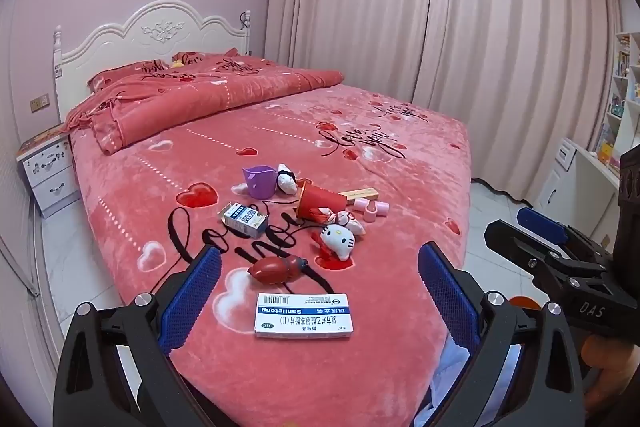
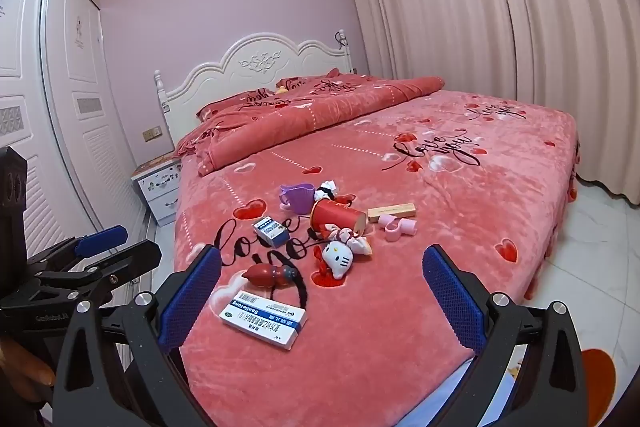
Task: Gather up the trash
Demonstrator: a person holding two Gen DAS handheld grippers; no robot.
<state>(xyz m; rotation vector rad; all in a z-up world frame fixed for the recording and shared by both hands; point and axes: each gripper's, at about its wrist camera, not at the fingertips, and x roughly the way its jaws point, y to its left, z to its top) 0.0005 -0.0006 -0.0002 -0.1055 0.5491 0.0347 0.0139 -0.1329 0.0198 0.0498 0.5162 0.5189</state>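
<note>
Litter lies on the pink bed [image 1: 400, 307]. Nearest is a white-and-blue medicine box [image 1: 304, 315] [image 2: 264, 319]. Behind it come a red rubber bulb [image 1: 276, 269], a cat plush [image 1: 338, 241], a small blue-white carton [image 1: 244, 219], a tipped red paper cup [image 1: 322, 203], a purple cup [image 1: 260, 181], a crumpled white wad [image 1: 286, 179], a tan box [image 1: 360, 194] and pink tubes [image 1: 372, 209]. My left gripper [image 1: 320, 255] hangs open over the bed's near edge, holding nothing. My right gripper [image 2: 322, 255] is open beside it, also empty.
A folded duvet [image 1: 200, 95] and pillows cover the head of the bed. A nightstand [image 2: 160, 187] and a white wardrobe [image 2: 60, 107] stand to the left. Curtains [image 1: 440, 27] and shelves [image 1: 624, 87] are on the right, with tiled floor [image 2: 580, 247] around the bed.
</note>
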